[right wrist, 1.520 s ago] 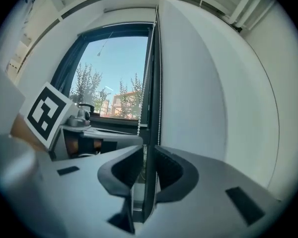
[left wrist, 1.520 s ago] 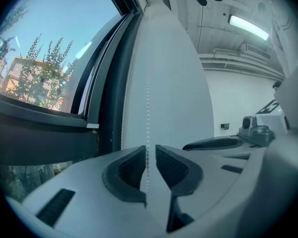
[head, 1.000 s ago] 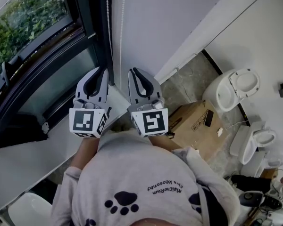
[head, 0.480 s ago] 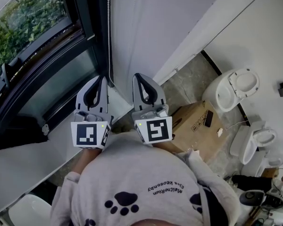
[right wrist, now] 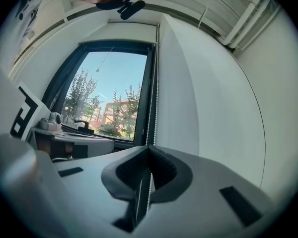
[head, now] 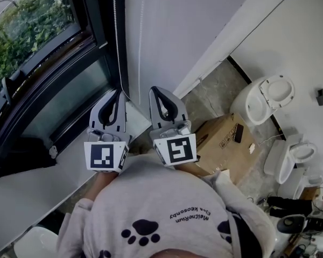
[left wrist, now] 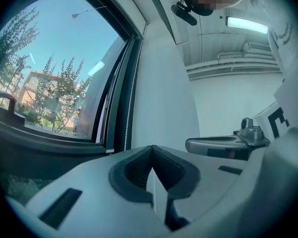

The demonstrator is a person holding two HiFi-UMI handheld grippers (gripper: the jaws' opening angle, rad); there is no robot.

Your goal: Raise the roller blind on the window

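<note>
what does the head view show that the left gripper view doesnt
Only the head view: white toilets and a brown cardboard box on the floor, and the person's grey paw-print shirt. Only the left gripper view: blue sky, a lit ceiling strip light, and, close up, the left hand-held gripper shut on the white bead chain. Both: the dark window frame and the right hand-held gripper.

grey left gripper (head: 118, 93) and right gripper (head: 154, 90), black-and-white marker cubes (head: 106, 156); white bead chain (head: 116, 31); black window frame (head: 99, 15).
</note>
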